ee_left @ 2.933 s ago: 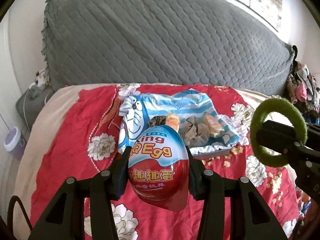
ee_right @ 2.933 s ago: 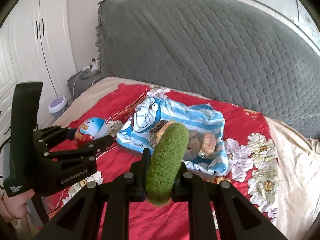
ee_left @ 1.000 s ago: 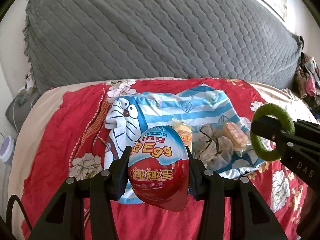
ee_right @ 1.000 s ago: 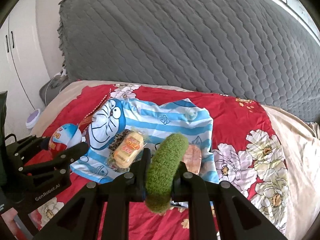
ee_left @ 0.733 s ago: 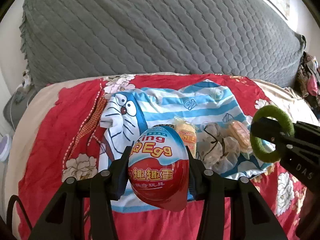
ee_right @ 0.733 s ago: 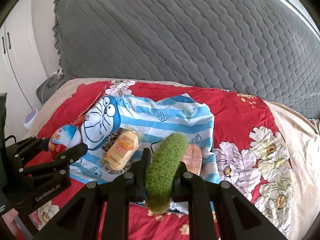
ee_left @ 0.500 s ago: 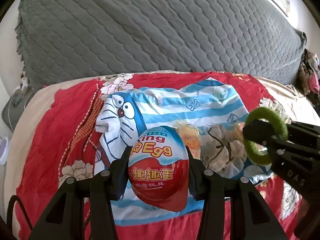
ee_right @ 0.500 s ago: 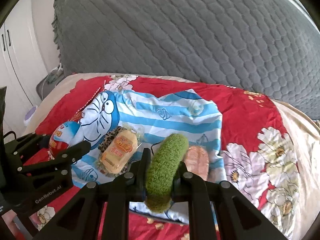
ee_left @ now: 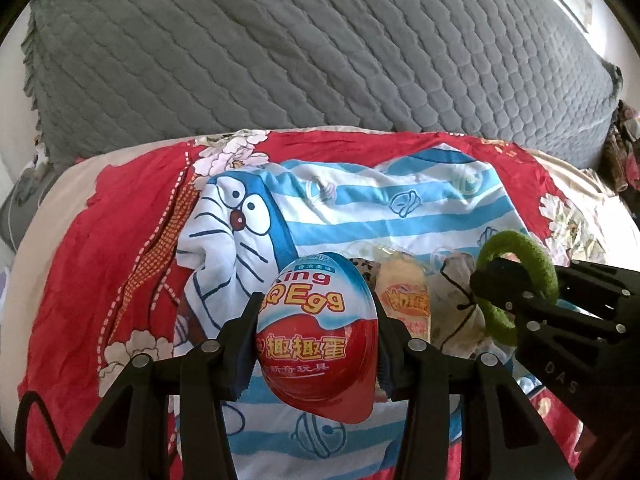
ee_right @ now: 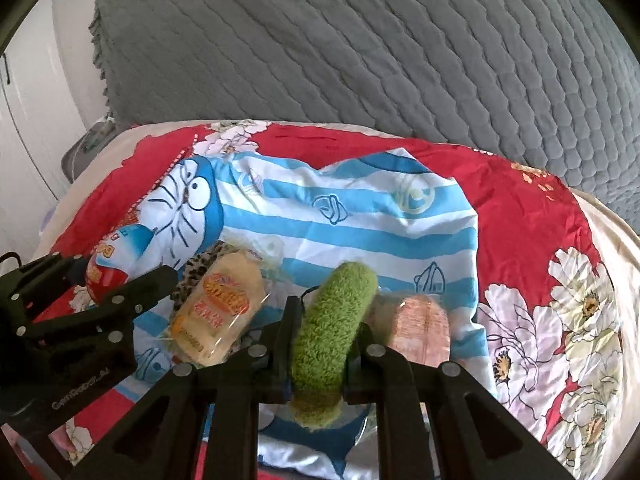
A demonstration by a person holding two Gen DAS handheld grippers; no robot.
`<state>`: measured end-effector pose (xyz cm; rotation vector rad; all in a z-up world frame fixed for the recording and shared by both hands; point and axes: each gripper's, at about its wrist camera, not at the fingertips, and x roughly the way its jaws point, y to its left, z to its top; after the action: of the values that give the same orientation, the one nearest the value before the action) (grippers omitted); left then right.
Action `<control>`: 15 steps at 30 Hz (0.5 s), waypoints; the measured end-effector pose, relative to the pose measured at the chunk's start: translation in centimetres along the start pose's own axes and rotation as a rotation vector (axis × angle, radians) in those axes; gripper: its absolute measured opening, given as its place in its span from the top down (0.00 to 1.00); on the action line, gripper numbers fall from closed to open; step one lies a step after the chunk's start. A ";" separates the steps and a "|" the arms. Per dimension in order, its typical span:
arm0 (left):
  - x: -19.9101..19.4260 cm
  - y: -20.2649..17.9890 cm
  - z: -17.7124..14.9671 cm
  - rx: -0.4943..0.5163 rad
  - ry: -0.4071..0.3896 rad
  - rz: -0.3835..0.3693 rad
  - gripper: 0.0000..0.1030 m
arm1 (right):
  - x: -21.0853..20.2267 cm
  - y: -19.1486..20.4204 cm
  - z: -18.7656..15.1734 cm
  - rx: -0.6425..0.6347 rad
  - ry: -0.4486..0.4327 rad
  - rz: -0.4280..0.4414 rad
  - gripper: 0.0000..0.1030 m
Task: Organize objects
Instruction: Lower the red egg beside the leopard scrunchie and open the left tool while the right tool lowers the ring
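My left gripper (ee_left: 316, 344) is shut on a red, white and blue toy egg (ee_left: 318, 336), held over the near left part of a blue-striped cartoon cloth (ee_left: 360, 208). The egg (ee_right: 114, 256) and left gripper (ee_right: 120, 276) also show at the left of the right wrist view. My right gripper (ee_right: 322, 344) is shut on a fuzzy green ring (ee_right: 332, 320), which stands on edge above the cloth (ee_right: 340, 216); the ring (ee_left: 520, 276) appears at the right in the left wrist view. On the cloth lie a yellow snack packet (ee_right: 220, 312), a pink packet (ee_right: 420, 328) and a leopard-print item (ee_right: 198, 272).
The cloth lies on a red floral bedspread (ee_right: 528, 216). A grey quilted headboard cover (ee_left: 300, 48) rises behind. A crumpled clear bag (ee_left: 460, 304) sits among the snacks. White cupboard doors (ee_right: 24, 128) stand at the left; clothes pile (ee_left: 624, 160) at the right bed edge.
Both grippers have moved forward and down toward the cloth, which now looks larger. The green ring has come nearer to the snacks. Both grips are unchanged.
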<state>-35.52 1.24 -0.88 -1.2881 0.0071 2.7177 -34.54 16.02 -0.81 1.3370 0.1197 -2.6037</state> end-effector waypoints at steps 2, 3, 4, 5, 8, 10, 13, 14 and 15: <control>0.2 0.0 0.0 -0.002 0.002 0.000 0.52 | 0.5 0.0 0.0 0.002 0.005 -0.005 0.84; 0.4 -0.1 0.1 0.002 0.004 0.002 0.52 | 0.7 -0.1 0.0 0.003 0.011 -0.008 0.84; 0.5 -0.1 0.1 0.002 0.004 0.004 0.52 | 0.8 -0.1 0.0 0.006 0.012 -0.010 0.84; 0.7 0.0 0.1 0.002 0.007 0.003 0.52 | 0.9 -0.1 -0.1 0.011 0.011 -0.013 0.84; 1.2 0.1 0.0 -0.002 0.016 0.005 0.52 | 1.5 -0.3 -0.2 0.017 0.021 -0.025 0.84; 1.4 0.3 0.0 -0.010 0.019 0.005 0.52 | 1.9 -0.5 -0.2 0.021 0.029 -0.026 0.84; 1.8 0.4 -0.1 -0.007 0.025 0.010 0.52 | 2.1 -0.6 -0.2 0.023 0.031 -0.032 0.84; 1.9 0.4 -0.1 -0.006 0.027 0.011 0.52 | 2.1 -0.7 -0.2 0.023 0.030 -0.036 0.84; 2.0 0.4 -0.1 -0.005 0.028 0.014 0.52 | 2.2 -0.7 -0.2 0.022 0.032 -0.036 0.84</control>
<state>-36.77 1.06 -2.55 -1.3317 0.0128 2.7132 -35.75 16.40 -2.72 1.3977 0.1219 -2.6213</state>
